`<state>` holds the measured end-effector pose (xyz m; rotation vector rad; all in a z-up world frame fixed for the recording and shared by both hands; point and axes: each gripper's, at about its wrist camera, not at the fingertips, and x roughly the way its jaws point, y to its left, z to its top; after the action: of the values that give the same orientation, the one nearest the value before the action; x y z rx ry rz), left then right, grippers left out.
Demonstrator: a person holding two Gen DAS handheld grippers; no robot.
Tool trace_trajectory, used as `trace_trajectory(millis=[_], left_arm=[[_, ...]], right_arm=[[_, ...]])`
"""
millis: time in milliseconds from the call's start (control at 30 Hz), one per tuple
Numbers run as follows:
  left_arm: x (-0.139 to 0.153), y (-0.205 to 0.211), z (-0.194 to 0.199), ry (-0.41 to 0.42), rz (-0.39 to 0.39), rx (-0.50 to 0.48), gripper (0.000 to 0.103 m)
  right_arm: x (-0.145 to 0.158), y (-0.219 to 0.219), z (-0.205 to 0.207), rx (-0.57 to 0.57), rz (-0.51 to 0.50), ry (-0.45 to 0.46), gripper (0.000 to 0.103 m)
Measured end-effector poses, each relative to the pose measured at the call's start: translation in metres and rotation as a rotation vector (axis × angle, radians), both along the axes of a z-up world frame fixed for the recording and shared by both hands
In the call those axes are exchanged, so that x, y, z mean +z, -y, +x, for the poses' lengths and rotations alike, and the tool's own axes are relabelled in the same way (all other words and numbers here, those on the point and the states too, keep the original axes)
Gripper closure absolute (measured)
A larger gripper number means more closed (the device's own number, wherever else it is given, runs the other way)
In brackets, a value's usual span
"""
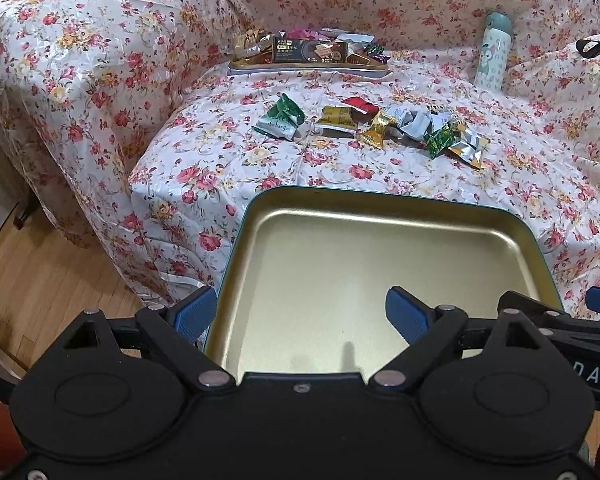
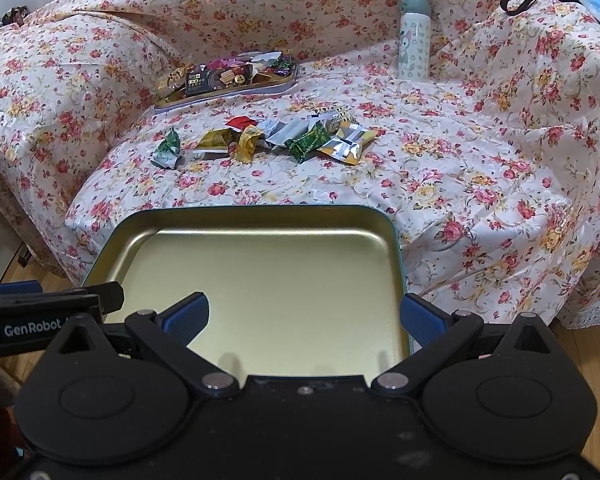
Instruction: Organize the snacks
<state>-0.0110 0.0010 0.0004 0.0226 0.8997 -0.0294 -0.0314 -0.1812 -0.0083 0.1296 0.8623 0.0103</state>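
Note:
An empty gold tin tray [image 1: 340,256] [image 2: 260,264] with a teal rim lies nearest me at the sofa seat's front edge; its near side is hidden under the gripper bodies. My left gripper [image 1: 300,314] is open wide and straddles the tray's left wall, one finger outside and one over the tray floor. My right gripper [image 2: 304,316] is open the same way across the right wall. Nothing is pinched. Several loose wrapped snacks [image 1: 380,124] [image 2: 268,136] lie mid-seat, a green-and-white packet [image 1: 280,118] [image 2: 168,148] leftmost. A second tray [image 1: 308,67] [image 2: 228,94] at the back is heaped with snacks.
A floral cover drapes the sofa [image 1: 100,60] [image 2: 500,160]. A pale bottle [image 1: 494,56] [image 2: 415,40] stands at the back right, near a black strap [image 1: 592,46] [image 2: 536,0]. Wooden floor [image 1: 40,272] lies to the left, below the seat.

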Motion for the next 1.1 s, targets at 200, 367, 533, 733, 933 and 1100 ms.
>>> trace_trajectory(millis=[200, 367, 533, 733, 933, 1100], left_arm=[[-0.0002, 0.0001, 0.0007, -0.005, 0.000, -0.003, 0.011], [-0.0004, -0.0001, 0.0011, -0.008, 0.000, -0.004, 0.011], [-0.0013, 0.0000, 0.0014, -0.011, -0.001, -0.004, 0.011], [-0.0020, 0.0005, 0.0019, -0.013, 0.001, -0.005, 0.011], [-0.0023, 0.0006, 0.0023, -0.015, 0.000, -0.005, 0.011], [-0.0021, 0.0010, 0.0020, -0.013, 0.001, -0.005, 0.011]], right_arm=[[-0.0002, -0.0001, -0.0001, -0.001, 0.001, 0.000, 0.000], [-0.0002, -0.0005, -0.0004, -0.002, 0.000, 0.000, 0.000], [-0.0003, -0.0005, -0.0005, -0.002, 0.000, 0.001, 0.000], [-0.0003, -0.0006, -0.0006, -0.002, 0.000, 0.001, 0.000], [-0.0004, -0.0008, -0.0007, -0.002, 0.001, 0.000, 0.000], [-0.0005, -0.0008, -0.0001, -0.002, 0.001, 0.001, 0.000]])
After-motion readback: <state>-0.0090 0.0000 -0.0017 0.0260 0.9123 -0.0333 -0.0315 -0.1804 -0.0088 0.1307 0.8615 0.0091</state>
